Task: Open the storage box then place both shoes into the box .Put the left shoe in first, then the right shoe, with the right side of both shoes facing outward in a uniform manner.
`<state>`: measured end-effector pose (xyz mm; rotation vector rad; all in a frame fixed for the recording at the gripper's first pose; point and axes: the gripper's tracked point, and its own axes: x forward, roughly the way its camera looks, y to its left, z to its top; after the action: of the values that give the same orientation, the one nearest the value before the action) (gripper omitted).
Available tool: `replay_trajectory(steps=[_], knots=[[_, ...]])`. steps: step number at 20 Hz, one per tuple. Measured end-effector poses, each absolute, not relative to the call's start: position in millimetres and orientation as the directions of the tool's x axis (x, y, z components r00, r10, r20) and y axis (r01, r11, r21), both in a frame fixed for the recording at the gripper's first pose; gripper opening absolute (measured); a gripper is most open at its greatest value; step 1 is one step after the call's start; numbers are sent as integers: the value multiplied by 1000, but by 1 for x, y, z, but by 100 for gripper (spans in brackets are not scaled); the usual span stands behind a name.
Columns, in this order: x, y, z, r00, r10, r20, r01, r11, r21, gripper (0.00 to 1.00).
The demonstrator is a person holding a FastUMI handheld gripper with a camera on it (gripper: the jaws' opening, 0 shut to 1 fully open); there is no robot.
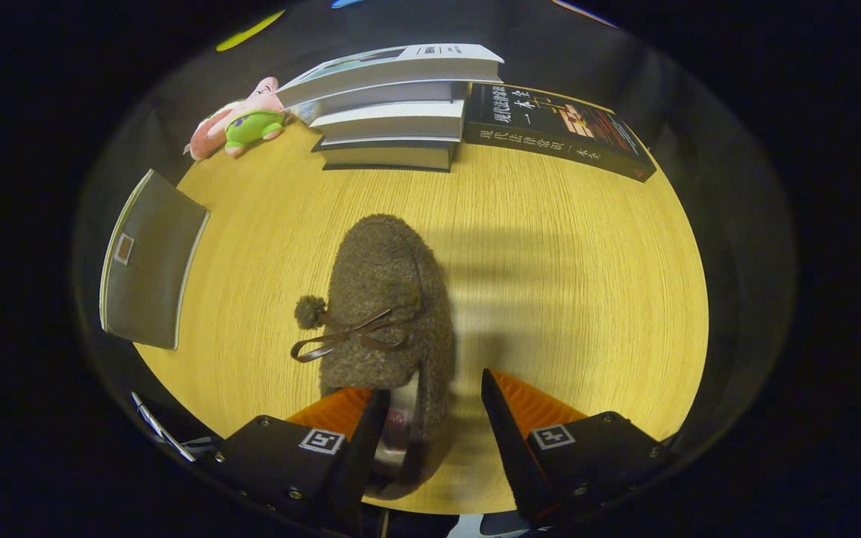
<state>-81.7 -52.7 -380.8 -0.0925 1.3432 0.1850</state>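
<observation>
A brown fuzzy shoe (386, 299) with a ribbon bow and a pompom lies on the yellow wooden table (565, 299), toe pointing away from me. Its heel end sits between my fingers. My gripper (430, 411) is open. The left finger (367, 433) is over the shoe's opening, and the right finger (501, 418) stands apart from the shoe's right side with bare table between them. A grey flat-sided box (148, 261) with a pale rim stands at the table's left edge, beyond and to the left of the shoe.
A stack of white and grey books (393, 104) lies at the back of the table. A dark book (557, 127) lies to its right, and a pink and green plush toy (240, 123) to its left. Bare tabletop lies to the right of the shoe.
</observation>
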Motion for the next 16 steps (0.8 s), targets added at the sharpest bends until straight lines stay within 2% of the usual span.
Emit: replay_trajectory(steps=[3, 4, 5, 6, 7, 11, 16], knots=[[-75, -50, -382, 219, 80, -972, -191, 981, 38, 20], [-75, -50, -385, 213, 80, -974, -204, 978, 36, 10], [-76, -52, -384, 223, 74, -972, -215, 976, 25, 4], [-74, -51, -383, 226, 76, -971, -210, 977, 28, 4], [-77, -48, -379, 217, 80, -973, -193, 980, 38, 0], [-74, -9, -347, 206, 172, -963, -109, 982, 152, 0], [-56, 48, -287, 266, 201, -943, -140, 976, 168, 0]])
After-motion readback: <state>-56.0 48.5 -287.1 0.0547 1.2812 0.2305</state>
